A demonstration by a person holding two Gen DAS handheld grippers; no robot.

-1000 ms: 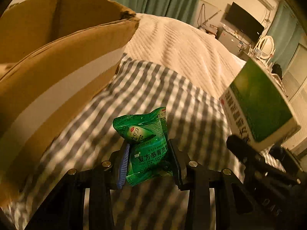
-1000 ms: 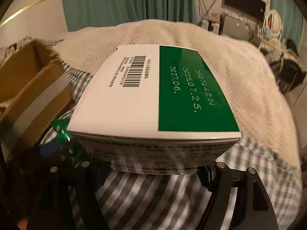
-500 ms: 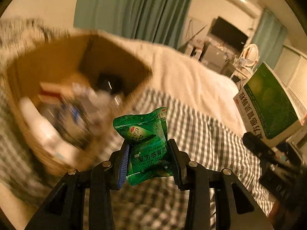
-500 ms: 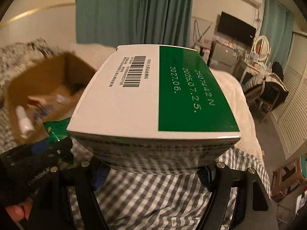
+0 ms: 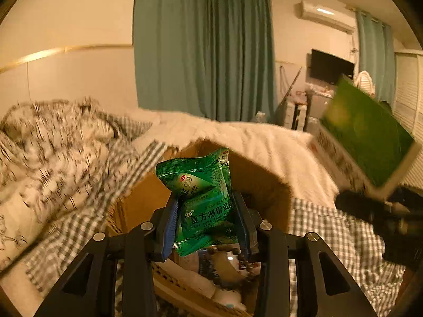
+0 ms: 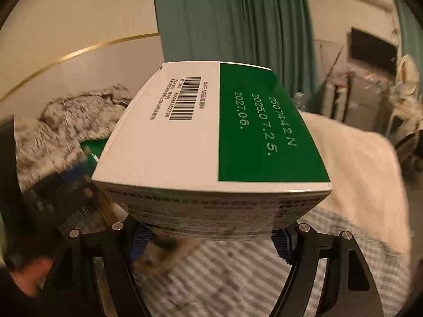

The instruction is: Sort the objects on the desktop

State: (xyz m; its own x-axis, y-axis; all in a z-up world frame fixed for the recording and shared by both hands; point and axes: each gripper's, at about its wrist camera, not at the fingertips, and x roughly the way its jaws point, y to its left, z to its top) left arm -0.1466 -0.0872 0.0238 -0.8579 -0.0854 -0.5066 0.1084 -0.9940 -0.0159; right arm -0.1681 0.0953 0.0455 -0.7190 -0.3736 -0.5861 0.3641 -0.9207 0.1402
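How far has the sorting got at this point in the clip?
Done: the cardboard box on the bed already holds several items, too blurred to name. In hand: the left gripper clamps a green sachet above the open box; the right gripper clamps a green-and-white medicine carton. Left: neither has been released into the box yet.

1. Teal curtains (image 5: 203,52) hung against the far wall.
2. A black television (image 5: 331,67) stood at the room's right side, below an air conditioner (image 5: 325,17).
3. A checked sheet (image 5: 325,227) and a cream blanket (image 5: 264,142) covered the bed.
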